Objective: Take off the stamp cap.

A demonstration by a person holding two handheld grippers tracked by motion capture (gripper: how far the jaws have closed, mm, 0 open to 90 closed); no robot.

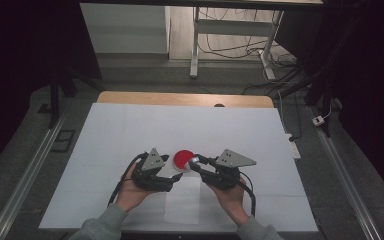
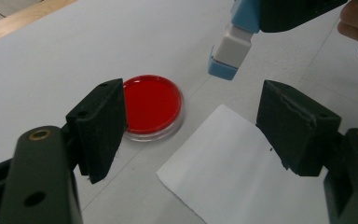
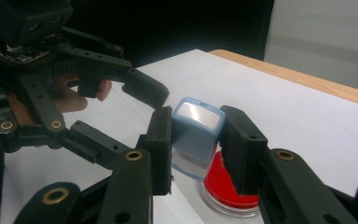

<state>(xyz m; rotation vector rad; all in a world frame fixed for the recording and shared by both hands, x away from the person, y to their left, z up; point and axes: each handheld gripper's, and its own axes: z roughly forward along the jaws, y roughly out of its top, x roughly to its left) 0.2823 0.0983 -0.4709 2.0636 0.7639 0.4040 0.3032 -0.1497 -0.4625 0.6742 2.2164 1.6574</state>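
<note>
Here right gripper (image 3: 196,140) clamps blue stamp (image 3: 196,128) over red dish (image 2: 152,103); left gripper (image 2: 191,126) wide, paper sheet (image 2: 233,172) beside

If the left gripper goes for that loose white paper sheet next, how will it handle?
Probably floppy: the paper sheet looks thin and lies flat on the table cover, so the open left gripper has little edge to catch. Likely very light, so a push may slide it rather than lift it. Gripped at one corner, it would probably droop or crease.
</note>
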